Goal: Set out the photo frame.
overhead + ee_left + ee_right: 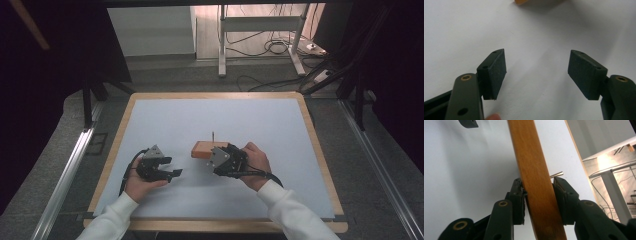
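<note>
Glossy wooden block (537, 182), thin metal pin (556, 174), matt white tabletop (200, 120).

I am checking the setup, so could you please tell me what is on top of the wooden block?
A thin metal pin stands up from the wooden block. The right gripper is clamped on the block and covers its right end, so anything else there is hidden.

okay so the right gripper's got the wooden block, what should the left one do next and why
Probably bring the open left gripper across toward the free end of the wooden block. The right gripper is already clamped on the block, whose thin metal pin stands upright, while the left holds nothing and sits apart on the white mat.
</note>
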Demonstrator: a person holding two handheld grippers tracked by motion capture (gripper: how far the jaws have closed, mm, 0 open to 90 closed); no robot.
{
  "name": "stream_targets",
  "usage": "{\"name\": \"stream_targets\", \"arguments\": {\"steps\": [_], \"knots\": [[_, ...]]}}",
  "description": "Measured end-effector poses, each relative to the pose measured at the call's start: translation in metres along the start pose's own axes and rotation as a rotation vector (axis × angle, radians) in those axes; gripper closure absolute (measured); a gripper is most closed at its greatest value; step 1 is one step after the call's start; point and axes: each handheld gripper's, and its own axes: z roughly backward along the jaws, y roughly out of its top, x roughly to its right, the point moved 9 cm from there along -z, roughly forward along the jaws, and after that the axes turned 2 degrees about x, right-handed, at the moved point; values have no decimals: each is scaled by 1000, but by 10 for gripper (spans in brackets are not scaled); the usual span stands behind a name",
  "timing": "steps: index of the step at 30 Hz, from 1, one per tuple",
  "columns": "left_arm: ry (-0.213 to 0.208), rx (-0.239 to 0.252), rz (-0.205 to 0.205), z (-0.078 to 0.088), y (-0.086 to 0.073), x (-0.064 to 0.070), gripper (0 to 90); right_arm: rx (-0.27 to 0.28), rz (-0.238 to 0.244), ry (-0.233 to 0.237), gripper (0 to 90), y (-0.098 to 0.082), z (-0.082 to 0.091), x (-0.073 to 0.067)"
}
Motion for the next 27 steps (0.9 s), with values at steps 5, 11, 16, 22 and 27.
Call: {"name": "stream_targets", "arguments": {"steps": [5, 11, 16, 22, 27], "knots": [[4, 6, 21, 0, -1, -2, 304, 8, 17, -2, 673, 7, -3, 9], [7, 11, 24, 1, 0, -3, 304, 28, -3, 18, 689, 17, -3, 20], [12, 16, 23, 2, 0, -5, 304, 56, -45, 43, 689, 21, 3, 24], [20, 12, 22, 2, -1, -6, 304, 89, -43, 82, 688, 27, 19, 14], [25, 10, 19, 2, -1, -6, 304, 135, -40, 119, 687, 35, 36, 4]]}}
